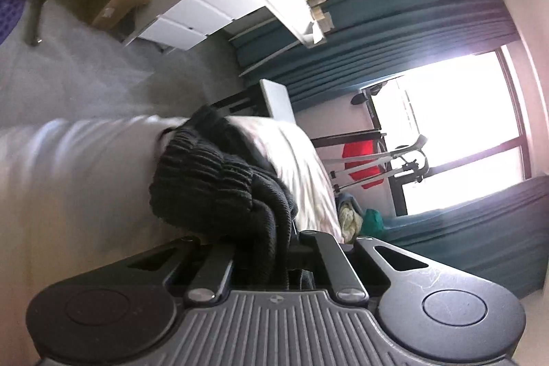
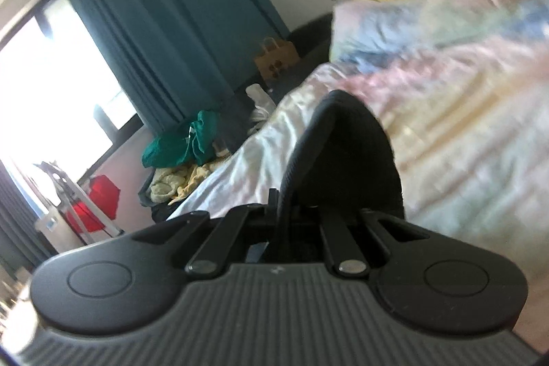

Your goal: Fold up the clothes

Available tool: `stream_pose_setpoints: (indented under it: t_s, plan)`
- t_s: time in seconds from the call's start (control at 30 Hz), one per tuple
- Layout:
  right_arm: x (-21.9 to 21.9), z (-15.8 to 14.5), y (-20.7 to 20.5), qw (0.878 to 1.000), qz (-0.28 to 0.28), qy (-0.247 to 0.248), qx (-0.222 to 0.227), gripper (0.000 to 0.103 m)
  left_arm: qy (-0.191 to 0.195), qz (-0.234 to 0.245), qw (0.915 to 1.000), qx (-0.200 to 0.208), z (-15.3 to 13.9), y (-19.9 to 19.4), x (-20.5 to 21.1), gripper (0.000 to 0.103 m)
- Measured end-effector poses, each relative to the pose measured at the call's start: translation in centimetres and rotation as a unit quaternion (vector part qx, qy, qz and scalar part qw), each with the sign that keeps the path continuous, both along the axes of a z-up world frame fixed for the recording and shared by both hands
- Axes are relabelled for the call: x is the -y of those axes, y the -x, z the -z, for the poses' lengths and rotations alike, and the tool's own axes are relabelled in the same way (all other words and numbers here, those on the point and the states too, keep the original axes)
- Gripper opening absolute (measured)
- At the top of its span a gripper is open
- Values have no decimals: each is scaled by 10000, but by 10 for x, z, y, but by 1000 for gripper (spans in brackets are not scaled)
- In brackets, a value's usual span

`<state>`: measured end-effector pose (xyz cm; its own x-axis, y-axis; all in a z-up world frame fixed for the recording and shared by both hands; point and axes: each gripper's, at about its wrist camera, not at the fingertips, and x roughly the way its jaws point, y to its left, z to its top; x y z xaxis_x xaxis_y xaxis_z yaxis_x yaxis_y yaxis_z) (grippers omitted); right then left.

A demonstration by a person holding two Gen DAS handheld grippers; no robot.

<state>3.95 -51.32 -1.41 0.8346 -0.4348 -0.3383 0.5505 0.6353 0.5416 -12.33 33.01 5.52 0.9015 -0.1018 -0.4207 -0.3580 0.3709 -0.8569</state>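
Knit cloth and matt plastic over a soft bed

The black garment (image 1: 219, 180) is coarse ribbed knit; each gripper body, left (image 1: 274, 314) and right (image 2: 274, 304), is matt, grooved dark plastic with shiny metal pins; the bedsheet (image 2: 463, 132) at centre right looks smooth, faintly glossy cloth.

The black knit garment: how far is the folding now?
Done: nothing looks folded yet. In hand: both tongs, left and right, are shut on the black knit garment, which is bunched above the bed sheet. Left: lay it flat and fold it.
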Motion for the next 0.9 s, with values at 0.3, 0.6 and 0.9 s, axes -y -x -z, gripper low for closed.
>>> stream_pose_setpoints:
  t_s: [0.3, 0.6, 0.9]
  plan:
    - [-10, 17, -202, 9903, -83, 1091, -853, 5, -242, -84, 9996, 124, 27, -194, -11, 6]
    - [-2, 76, -289, 9870, -531, 854, -1255, 11, -1141, 375, 9896, -793, 99, -326, -4, 12]
    - [13, 60, -224, 9894, -1136, -115, -898, 46, -1119, 496, 9924, -138, 69, -274, 3, 59]
